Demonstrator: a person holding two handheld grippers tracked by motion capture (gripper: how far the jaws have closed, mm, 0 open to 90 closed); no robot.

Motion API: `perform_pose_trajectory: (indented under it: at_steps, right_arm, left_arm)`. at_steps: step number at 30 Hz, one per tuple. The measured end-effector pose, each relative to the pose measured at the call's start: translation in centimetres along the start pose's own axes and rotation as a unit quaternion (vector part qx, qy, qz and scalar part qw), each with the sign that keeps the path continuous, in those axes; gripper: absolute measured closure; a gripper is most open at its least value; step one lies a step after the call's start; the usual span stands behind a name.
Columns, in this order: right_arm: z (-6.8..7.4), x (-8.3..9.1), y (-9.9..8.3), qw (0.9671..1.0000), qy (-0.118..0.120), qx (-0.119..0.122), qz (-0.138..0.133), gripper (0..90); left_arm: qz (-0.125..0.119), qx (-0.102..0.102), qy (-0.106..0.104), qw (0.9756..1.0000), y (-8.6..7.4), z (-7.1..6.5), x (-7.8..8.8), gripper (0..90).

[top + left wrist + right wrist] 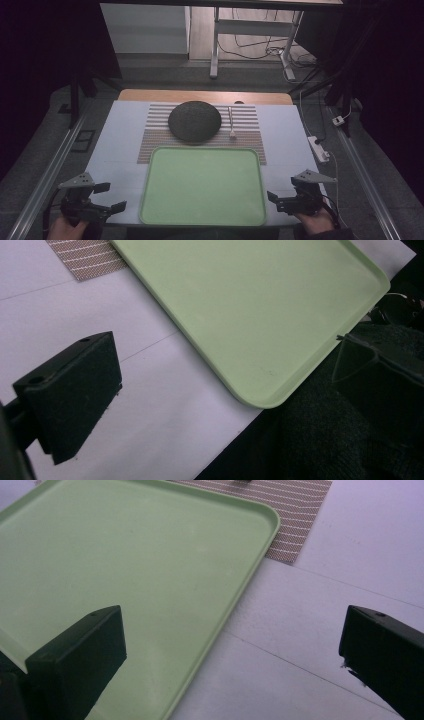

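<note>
The left gripper (111, 196) is hovering over the near left corner of the desk (120, 150), held in a hand (65, 229) that is coming in from the bottom of the high view. Its jaws are standing wide apart and are holding nothing. In the left gripper view one black jaw is rising at the left over bare white desk, and the tray's (260, 315) rounded near corner is lying ahead and to the right of it, apart from it.

The right gripper (274, 199) is hovering at the near right corner of the desk, in the other hand (316, 222). Its jaws are also gaping fully and are empty. In the right gripper view the left jaw is overlapping the tray's (125, 580) near edge, while the right jaw is standing over bare desk; whether the left jaw is touching the tray I cannot tell.

The green tray (202, 186) is lying flat between the two grippers, just beside each, with nothing in it. Its far edge is resting on a striped mat (155, 137), which is lying beyond both grippers. On that mat, well ahead of the grippers, a dark round plate (194, 121) is sitting, and a small pale utensil (232, 123) is lying just right of the plate, nearer the right gripper's side.
</note>
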State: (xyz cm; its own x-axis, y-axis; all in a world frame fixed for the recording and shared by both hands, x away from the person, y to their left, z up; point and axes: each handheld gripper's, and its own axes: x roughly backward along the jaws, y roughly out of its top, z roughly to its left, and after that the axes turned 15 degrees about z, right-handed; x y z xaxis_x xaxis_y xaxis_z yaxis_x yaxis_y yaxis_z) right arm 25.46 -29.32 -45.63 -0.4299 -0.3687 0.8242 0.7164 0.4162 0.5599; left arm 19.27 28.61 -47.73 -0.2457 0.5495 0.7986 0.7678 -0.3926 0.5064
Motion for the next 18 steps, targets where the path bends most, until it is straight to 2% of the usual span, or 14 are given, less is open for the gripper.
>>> perform_pose_trajectory:
  at_steps: [9,18]
  right_arm:
    - [0.37,-0.17,0.12,0.9997,-0.016,0.012,0.012,0.0]
    - [0.39,-0.28,0.2,0.9996,-0.004,0.02,0.017,0.0]
  left_arm:
    - [0.003,0.001,0.001,1.0,0.05,-0.01,-0.07,0.0]
    - [0.005,0.002,0.003,1.0,0.06,-0.02,-0.09,0.0]
